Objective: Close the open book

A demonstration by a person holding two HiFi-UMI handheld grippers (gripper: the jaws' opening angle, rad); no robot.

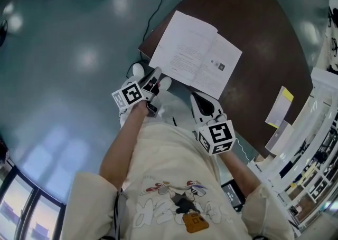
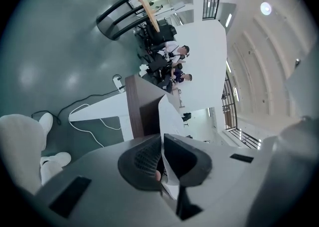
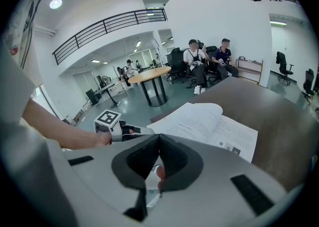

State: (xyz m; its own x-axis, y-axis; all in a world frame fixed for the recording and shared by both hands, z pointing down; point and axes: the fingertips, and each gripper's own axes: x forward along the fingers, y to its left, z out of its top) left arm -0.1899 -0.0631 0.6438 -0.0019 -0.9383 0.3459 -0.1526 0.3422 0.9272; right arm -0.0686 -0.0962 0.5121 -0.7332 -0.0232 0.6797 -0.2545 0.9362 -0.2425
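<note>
Book (image 1: pixel 198 54) lies open on the surface (image 1: pixel 253 22), not closed yet. Your left tool (image 1: pixel 155 78) is pinched on its left page corner. Your right tool (image 1: pixel 198 99) is closed and empty, just beside the book. The whole fold-over is left.

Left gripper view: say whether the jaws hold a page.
Yes, the left gripper has its jaws closed on a white page that runs up between them.
</note>
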